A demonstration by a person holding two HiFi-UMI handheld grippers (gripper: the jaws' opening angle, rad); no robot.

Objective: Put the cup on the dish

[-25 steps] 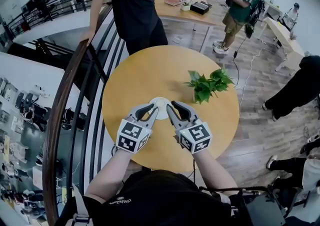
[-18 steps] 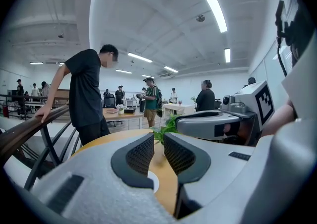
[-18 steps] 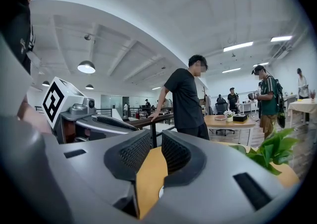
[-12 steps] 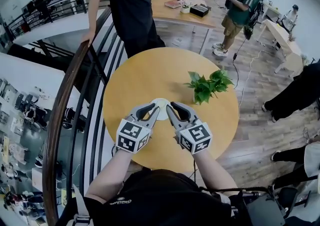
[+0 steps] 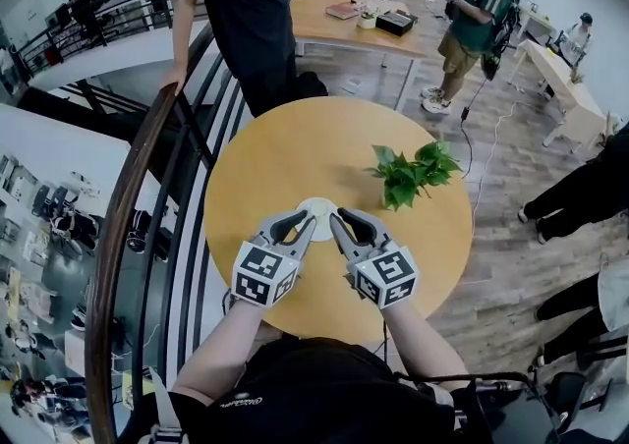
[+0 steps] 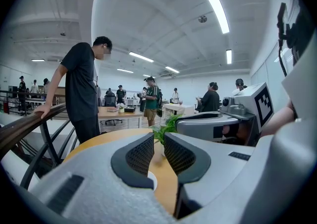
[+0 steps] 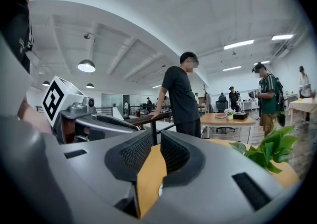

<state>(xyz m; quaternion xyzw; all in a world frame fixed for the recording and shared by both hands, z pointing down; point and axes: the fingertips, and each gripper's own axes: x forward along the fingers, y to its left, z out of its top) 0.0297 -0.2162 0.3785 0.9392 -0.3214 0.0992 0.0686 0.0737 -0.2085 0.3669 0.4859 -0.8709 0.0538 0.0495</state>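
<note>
Barely shifted since a second ago, left gripper (image 5: 309,222) and right gripper (image 5: 335,220) hover over the table (image 5: 285,147), jaws nearly together, empty. Just beyond lies the white dish (image 5: 318,204); any cup on it is indistinguishable, so widen jaws before any grasp.

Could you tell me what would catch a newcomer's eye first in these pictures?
The left gripper and right gripper hover side by side over the round wooden table, empty jaws together, tips at a small white dish. A green plant stands on the table's right, and a person in black leans on the railing beyond.
</note>
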